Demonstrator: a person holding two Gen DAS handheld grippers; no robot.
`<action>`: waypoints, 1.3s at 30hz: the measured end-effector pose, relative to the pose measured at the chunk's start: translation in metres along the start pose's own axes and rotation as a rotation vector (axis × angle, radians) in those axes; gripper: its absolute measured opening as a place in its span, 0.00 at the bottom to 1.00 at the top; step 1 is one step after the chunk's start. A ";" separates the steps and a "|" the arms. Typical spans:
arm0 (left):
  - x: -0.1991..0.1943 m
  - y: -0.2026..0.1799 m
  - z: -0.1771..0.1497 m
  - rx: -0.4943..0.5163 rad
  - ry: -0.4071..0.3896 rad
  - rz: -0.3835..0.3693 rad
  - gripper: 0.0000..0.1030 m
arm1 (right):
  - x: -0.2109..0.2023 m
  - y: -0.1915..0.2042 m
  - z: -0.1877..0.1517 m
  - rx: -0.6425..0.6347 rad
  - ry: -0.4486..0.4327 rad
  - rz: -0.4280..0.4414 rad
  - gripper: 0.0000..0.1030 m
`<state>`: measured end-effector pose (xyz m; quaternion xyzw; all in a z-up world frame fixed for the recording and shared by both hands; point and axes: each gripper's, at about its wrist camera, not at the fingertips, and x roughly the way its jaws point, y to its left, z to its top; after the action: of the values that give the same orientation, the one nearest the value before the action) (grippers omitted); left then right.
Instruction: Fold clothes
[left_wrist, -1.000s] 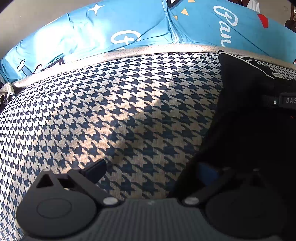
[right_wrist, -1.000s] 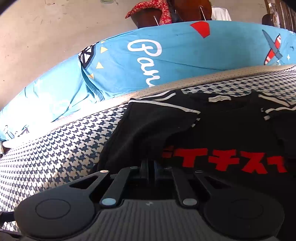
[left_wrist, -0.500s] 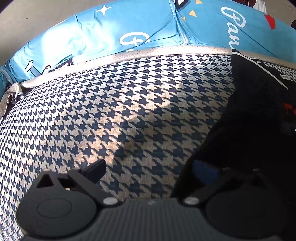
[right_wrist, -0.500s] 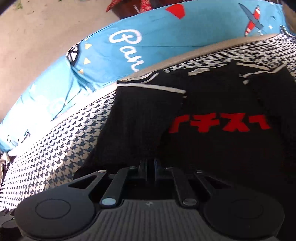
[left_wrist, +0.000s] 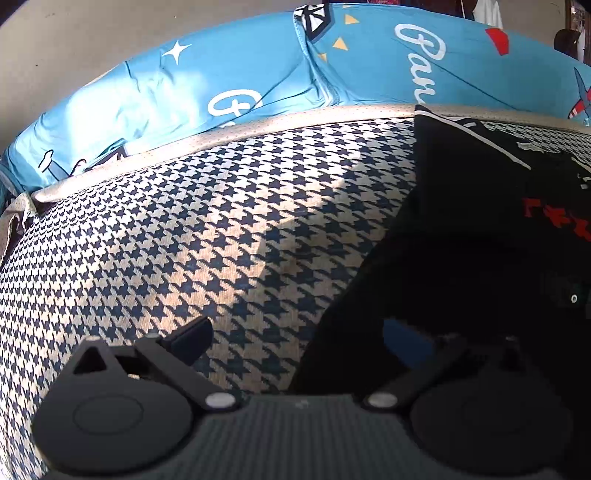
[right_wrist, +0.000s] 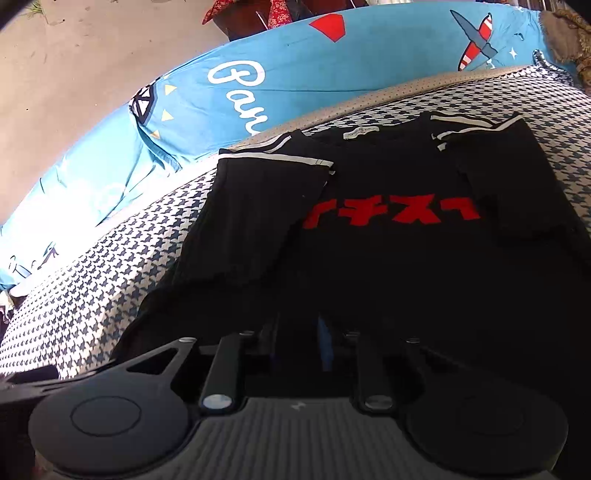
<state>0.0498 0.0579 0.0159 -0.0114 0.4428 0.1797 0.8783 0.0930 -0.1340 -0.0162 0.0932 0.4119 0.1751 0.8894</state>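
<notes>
Right now my black T-shirt (right_wrist: 388, 258) lies flat on the checked cushion (left_wrist: 184, 240), with its neck at the far end and its bottom edge near me. So its long way runs straight away from my tools. Both short sleeves, each with white stripes, look folded in over the chest, one on each side of the red letters (right_wrist: 391, 214).

My right gripper (right_wrist: 299, 343) is right at the near bottom edge of the shirt. Its two fingers are almost together, with a thin gap, and I think they pinch the dark cloth, but it is too dark there to be sure.

My left gripper (left_wrist: 295, 332) sits at the shirt's left side. Its fingers are spread wide and hold nothing. One finger is over the bare cushion and the other is over the black cloth, so the shirt's edge runs between them.

The shirt looks soft, thin and floppy. The cushion is bumpy woven cloth. Behind it is a smooth blue sheet (right_wrist: 295, 81) with white writing.
</notes>
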 end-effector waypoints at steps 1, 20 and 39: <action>-0.002 -0.002 0.000 0.005 -0.002 -0.012 1.00 | -0.004 -0.001 -0.003 0.001 -0.002 -0.002 0.27; -0.030 -0.046 -0.028 0.196 -0.034 -0.177 1.00 | -0.066 -0.007 -0.062 -0.110 -0.132 -0.186 0.32; -0.057 -0.055 -0.084 0.212 -0.026 -0.215 1.00 | -0.107 -0.018 -0.119 -0.175 -0.123 -0.252 0.38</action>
<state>-0.0285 -0.0260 0.0019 0.0362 0.4441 0.0369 0.8945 -0.0580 -0.1891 -0.0237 -0.0264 0.3483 0.0913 0.9326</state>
